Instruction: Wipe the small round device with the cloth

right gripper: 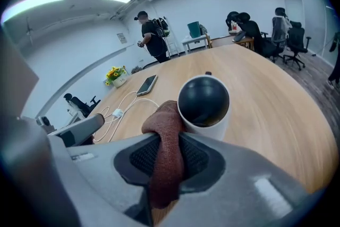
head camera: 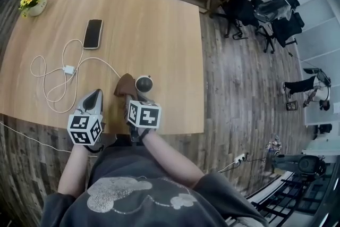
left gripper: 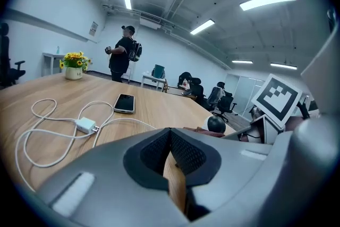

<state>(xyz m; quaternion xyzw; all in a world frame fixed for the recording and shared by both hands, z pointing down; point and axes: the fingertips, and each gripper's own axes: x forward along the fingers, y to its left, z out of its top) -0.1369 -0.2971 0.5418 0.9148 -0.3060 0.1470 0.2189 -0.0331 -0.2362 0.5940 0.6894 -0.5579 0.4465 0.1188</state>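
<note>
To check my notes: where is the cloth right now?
In the right gripper view, the brown cloth is held in the right gripper, its upper end against the left side of the small round device.

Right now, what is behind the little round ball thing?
Behind the small round device only bare table shows, with office chairs far beyond. The cloth, clamped in the right gripper, touches its near left side. The device's own back is hidden.

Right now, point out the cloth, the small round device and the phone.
cloth (right gripper: 167, 154): right gripper view, on the fold pinched between the jaws.
small round device (right gripper: 203, 101): right gripper view, on its dark dome.
phone (head camera: 93, 33): head view, on the middle of its screen.
</note>
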